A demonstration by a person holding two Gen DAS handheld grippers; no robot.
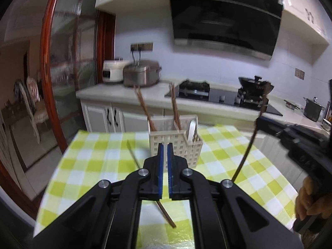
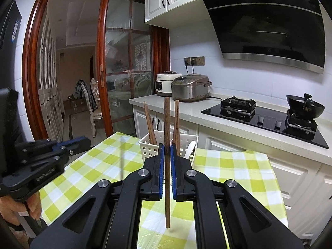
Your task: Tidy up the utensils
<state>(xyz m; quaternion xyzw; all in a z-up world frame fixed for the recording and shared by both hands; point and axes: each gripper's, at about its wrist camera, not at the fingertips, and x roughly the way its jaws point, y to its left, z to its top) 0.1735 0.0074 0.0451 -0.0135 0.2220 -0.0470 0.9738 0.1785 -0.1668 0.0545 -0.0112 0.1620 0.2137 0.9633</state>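
Observation:
A white slotted utensil basket [image 1: 176, 145] stands on the green-checked table [image 1: 99, 151]. It holds brown chopsticks [image 1: 143, 108] and a white spoon [image 1: 192, 130]. My left gripper [image 1: 165, 147] hovers just before the basket, shut with nothing between its pads. One loose chopstick [image 1: 167, 215] lies slanted on the cloth beneath it. My right gripper [image 2: 167, 147] is shut on a brown chopstick [image 2: 167, 116] held upright in front of the basket [image 2: 148, 147]. In the left wrist view the right gripper [image 1: 259, 121] and its chopstick [image 1: 247, 153] are at the right. The left gripper [image 2: 83, 143] shows at the left of the right wrist view.
Behind the table runs a white counter [image 2: 186, 110] with two rice cookers [image 2: 191, 87], a black hob [image 2: 261, 118] and a wok [image 2: 305, 105]. A range hood [image 2: 269, 25] hangs above. A person's hands [image 1: 307, 197] grip the handles. A wood-framed glass door [image 2: 128, 78] stands left.

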